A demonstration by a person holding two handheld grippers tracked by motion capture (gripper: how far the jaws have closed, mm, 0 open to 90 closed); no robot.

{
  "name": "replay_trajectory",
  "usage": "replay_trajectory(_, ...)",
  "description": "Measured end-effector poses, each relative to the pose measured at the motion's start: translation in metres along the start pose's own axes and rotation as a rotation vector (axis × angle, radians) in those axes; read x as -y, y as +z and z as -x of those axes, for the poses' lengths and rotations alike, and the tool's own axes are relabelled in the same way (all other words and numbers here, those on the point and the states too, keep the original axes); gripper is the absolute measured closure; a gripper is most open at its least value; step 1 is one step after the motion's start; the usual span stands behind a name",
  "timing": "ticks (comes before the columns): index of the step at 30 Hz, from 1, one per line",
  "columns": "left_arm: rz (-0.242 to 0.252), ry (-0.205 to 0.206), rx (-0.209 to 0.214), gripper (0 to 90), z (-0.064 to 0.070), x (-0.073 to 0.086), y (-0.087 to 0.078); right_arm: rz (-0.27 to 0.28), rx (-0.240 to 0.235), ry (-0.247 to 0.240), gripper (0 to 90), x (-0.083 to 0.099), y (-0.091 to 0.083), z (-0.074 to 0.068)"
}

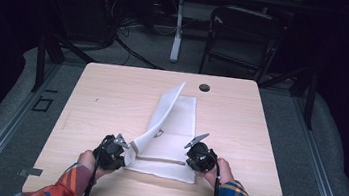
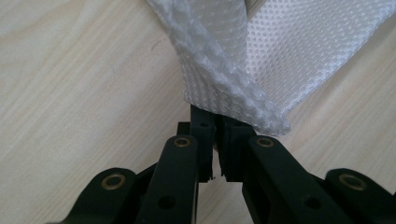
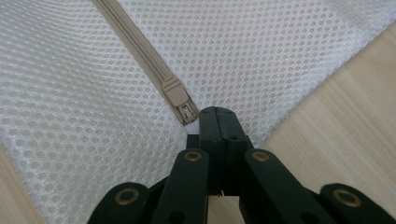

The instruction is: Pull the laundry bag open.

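mesh bag [image 1: 174, 128] on table [image 1: 106, 100] | chair [image 1: 242, 38] behind table

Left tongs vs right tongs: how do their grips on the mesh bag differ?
The left tongs pinch a bunched, lifted edge of the mesh bag; the right tongs sit closed on flat mesh lying on the table. The right ones rest beside the zipper pull; the left ones are at a plain seam. Both are shut at the bag's near end.

The left gripper [image 2: 215, 122] has its tips tucked under the white mesh bag [image 2: 261, 60], so what they pinch is hidden. The bag runs off the top of that frame. In the right gripper view, the beige zipper [image 3: 175, 95] is cut off at the top edge. The small dark mark on the bag [image 1: 158, 134] is too tiny to read.
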State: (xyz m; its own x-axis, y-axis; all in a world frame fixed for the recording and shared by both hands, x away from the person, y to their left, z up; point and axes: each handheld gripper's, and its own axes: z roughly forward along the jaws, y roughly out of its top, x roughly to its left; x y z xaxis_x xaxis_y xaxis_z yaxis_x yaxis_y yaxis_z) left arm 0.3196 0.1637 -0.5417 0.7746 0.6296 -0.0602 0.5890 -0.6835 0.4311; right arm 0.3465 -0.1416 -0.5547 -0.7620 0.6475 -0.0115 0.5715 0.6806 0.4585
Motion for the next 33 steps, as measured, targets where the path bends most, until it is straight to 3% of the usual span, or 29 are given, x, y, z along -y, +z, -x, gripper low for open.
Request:
replay_trajectory(18, -0.030, -0.036, 0.022, 81.5, -0.0036, 0.0034, 0.0012, 0.002, -0.008, -0.005, 90.0, 0.0002, 0.0000, 0.0012)
replay_trajectory(33, -0.032, -0.026, 0.048, 77.0, -0.0011, 0.0051, -0.0010, 0.011, -0.008, -0.009, 90.0, 0.0008, 0.0001, 0.0026)
